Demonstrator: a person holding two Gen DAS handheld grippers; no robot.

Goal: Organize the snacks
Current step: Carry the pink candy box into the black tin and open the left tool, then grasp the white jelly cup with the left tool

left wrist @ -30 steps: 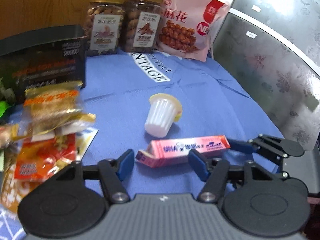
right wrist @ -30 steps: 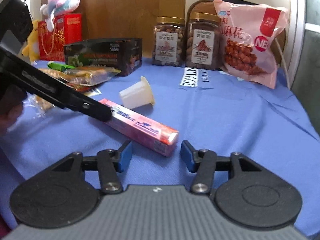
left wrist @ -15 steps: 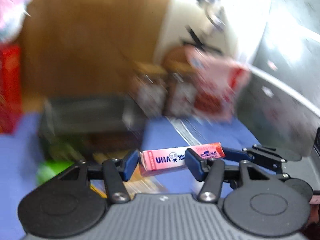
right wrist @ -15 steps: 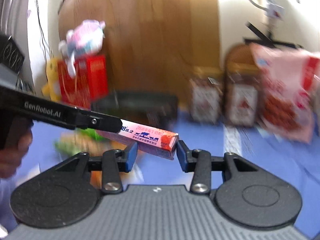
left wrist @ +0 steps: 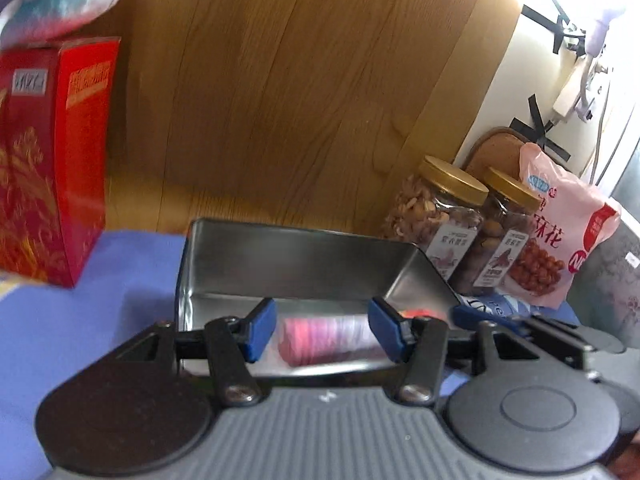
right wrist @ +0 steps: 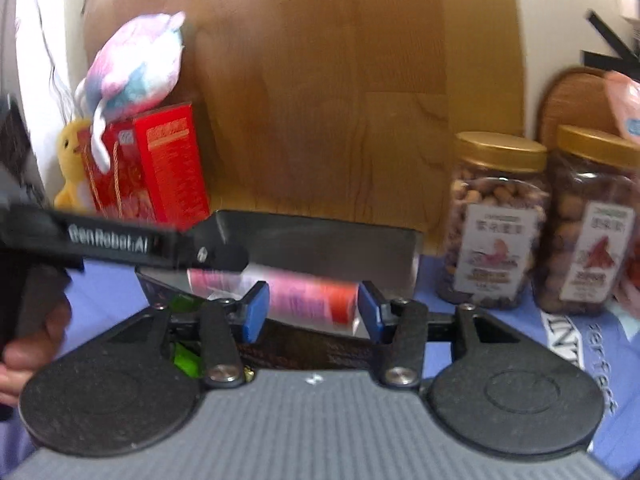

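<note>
Pink sweet box (right wrist: 312, 304), a second ago flat on the blue-clothed surface (left wrist: 120, 272), is now carried low over the open metal tin (left wrist: 304, 264) at lower centre. It is flanked by the pads of both tools. The right tool (right wrist: 312, 312) is opening its jaws around the red end, so a release into the tin is judged to be under way. Whether the left tool (left wrist: 322, 326) is clenched on the box cannot be told through the blur. Nut jars (left wrist: 440, 216) and a pink snack bag (left wrist: 560, 232) are seen at right, a red carton (left wrist: 52, 160) at left, all backed by a wooden panel (left wrist: 300, 100).
</note>
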